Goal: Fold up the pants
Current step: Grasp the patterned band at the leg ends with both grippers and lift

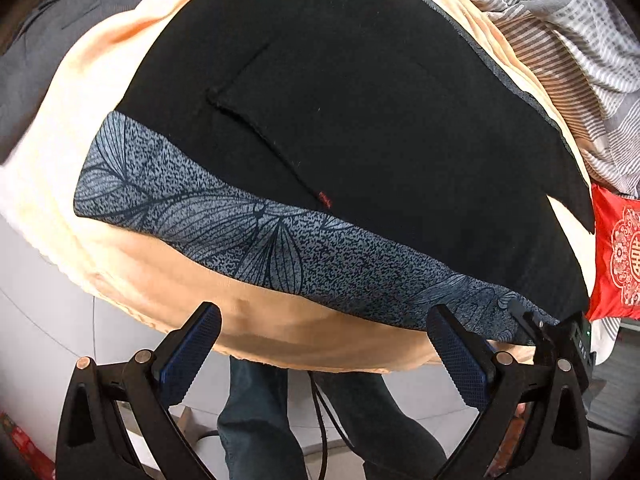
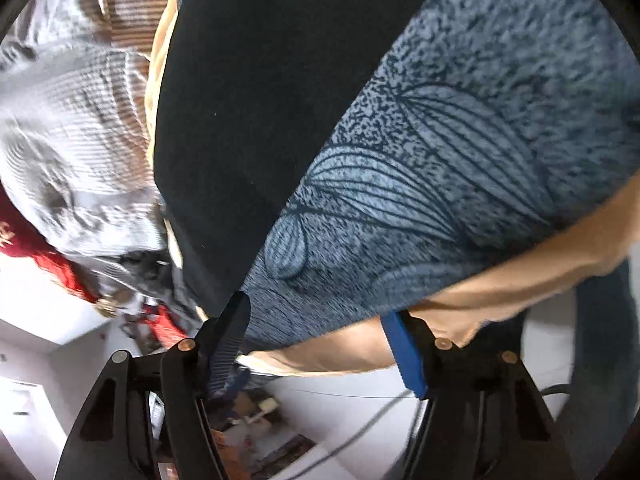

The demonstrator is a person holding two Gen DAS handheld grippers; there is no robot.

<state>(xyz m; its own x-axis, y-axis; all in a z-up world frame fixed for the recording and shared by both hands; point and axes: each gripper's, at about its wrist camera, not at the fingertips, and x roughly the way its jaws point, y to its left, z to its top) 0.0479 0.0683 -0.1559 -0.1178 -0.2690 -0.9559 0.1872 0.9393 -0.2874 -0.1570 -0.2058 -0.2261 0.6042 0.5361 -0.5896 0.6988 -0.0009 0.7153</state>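
Lying flat across a peach blanket point(image 1: 132, 264) on the bed, the black pants point(image 1: 360, 128) are spread out so that both grippers can take the near edge, where a blue-grey leaf-print waistband point(image 1: 240, 232) runs from side to side.

The left gripper point(image 1: 324, 344) hangs just short of that band with its fingers point(image 1: 192, 356) spread wide and nothing between them; only blanket edge shows in the gap, and the band lies just beyond the fingertips. That reads as a hand lined up for a pinch, not yet committed.

Further right along the band, the right gripper point(image 2: 316, 336) is closer in. Its fingers point(image 2: 408, 356) stand partly apart, one at the left end of the band where black cloth meets print, the other over blanket edge. The band's corner sits between and just ahead of the tips, yet no pad visibly presses on it, so I take this as released. A person's bare forearm point(image 2: 540, 264) crosses just beyond the right finger.

A striped grey quilt point(image 1: 568, 48) and a red embroidered cushion point(image 1: 616, 256) lie off past the right finger of the left gripper, clear of the fold.
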